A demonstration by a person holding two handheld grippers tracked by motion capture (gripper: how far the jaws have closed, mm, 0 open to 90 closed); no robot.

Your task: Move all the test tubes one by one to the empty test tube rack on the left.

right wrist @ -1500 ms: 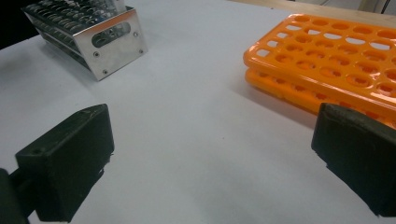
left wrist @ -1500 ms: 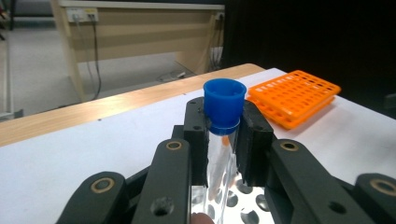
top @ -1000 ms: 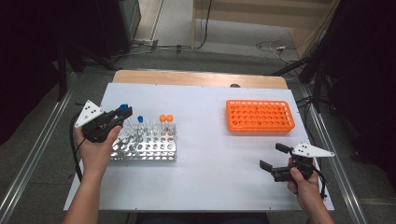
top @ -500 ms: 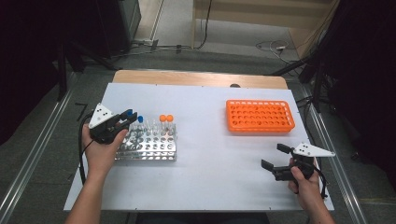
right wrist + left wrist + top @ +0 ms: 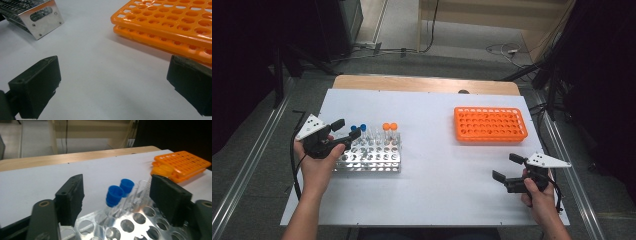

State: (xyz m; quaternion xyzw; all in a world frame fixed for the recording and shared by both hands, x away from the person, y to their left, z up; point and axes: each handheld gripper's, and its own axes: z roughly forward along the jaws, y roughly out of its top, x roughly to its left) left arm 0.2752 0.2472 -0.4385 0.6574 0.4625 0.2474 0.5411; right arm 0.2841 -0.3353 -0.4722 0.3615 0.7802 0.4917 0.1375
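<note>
A metal tube rack (image 5: pixel 372 161) stands on the left half of the white table (image 5: pixel 437 195). It holds two blue-capped tubes (image 5: pixel 358 128), two orange-capped tubes (image 5: pixel 390 126) and several clear ones. My left gripper (image 5: pixel 346 129) hovers at the rack's back left corner. Its jaws have just been opening. In the left gripper view the blue-capped tubes (image 5: pixel 114 194) stand between the spread jaws of the left gripper (image 5: pixel 117 192), and neither pad touches them. My right gripper (image 5: pixel 507 167) rests open near the front right, nothing between its fingers (image 5: pixel 37 87).
An empty orange rack (image 5: pixel 490 124) lies at the back right, just ahead of the right gripper (image 5: pixel 113 75) and close to its right jaw. A wooden strip (image 5: pixel 422 84) borders the table's far edge. Dark equipment and cables surround the table.
The left gripper's jaws went from shut to open, and the hand shifted slightly right toward the blue-capped tubes. The right hand and gripper have not moved.
</note>
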